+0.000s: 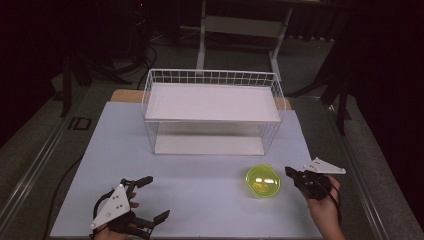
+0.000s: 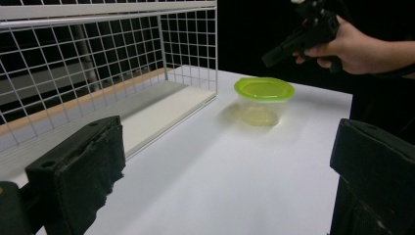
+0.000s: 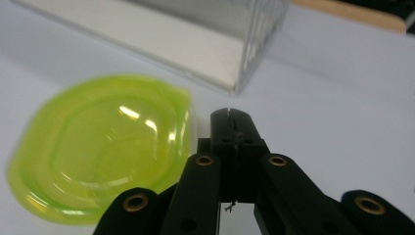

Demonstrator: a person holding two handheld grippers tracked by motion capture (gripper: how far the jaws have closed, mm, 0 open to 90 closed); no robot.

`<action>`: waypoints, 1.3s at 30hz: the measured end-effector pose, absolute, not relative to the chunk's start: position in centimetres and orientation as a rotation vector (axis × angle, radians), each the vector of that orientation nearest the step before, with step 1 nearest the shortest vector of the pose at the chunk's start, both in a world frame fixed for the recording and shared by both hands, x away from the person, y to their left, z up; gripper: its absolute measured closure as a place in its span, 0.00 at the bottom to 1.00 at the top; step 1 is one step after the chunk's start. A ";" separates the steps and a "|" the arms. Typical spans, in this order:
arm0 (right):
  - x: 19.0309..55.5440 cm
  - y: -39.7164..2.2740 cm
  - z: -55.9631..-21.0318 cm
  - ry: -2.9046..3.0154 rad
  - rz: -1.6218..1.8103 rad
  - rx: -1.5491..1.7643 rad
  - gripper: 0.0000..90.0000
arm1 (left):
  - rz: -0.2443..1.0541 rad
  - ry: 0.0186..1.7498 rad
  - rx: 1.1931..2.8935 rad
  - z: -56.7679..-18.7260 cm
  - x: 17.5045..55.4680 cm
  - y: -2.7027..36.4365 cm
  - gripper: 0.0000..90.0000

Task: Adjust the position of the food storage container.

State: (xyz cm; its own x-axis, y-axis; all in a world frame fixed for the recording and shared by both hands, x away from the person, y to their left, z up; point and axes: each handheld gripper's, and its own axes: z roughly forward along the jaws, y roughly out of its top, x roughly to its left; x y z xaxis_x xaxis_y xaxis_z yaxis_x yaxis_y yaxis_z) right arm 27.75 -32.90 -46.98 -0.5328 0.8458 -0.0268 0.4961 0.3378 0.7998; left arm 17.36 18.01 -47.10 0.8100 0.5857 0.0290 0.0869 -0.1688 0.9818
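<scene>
Closing in beside the small clear plastic tub with the lime-green lid (image 1: 263,181), the right claw (image 1: 290,172) has its jaws pressed together with nothing between them, the tip just off the lid's right edge in the right gripper view. The tub sits on the white tabletop (image 1: 200,200), in front of the right end of the white wire two-tier rack (image 1: 212,107).

Pushing on with jaws shut is the main risk, I judge: the tip would nudge the light tub and send it sliding toward the rack or tip it, since nothing holds it down. A pinch on the lid's thin lip alone could also pop the lid loose.

The left claw (image 1: 150,199) rests spread wide and empty at the near left of the tabletop, well apart from the tub. The rack's wire front post stands near the tub's far side, limiting room there; the rest of the tabletop around it lies bare.
</scene>
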 end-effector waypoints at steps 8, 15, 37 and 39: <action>27.6 -33.3 -49.7 2.254 1.038 1.242 1.00 | 0.476 0.525 1.702 -47.0 17.4 18.0 0.01; 27.3 -31.9 -51.5 2.337 0.969 1.219 1.00 | 0.480 0.518 1.706 -47.0 17.3 18.0 0.01; 27.0 -28.7 -51.9 2.413 1.002 1.168 1.00 | 0.478 0.524 1.702 -47.0 17.3 18.1 0.01; 27.4 -29.2 -51.8 2.391 1.016 1.198 1.00 | 0.481 0.526 1.700 -47.0 17.4 18.2 0.01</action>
State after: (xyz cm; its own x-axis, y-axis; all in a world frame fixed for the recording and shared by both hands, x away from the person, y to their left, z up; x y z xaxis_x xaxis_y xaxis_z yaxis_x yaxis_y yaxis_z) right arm 27.39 -29.17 -51.78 -0.6170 0.7847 0.0597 0.5875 0.4089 0.6983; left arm 17.39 18.19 -47.02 0.8102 0.5853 0.0311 0.0825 -0.1664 0.9826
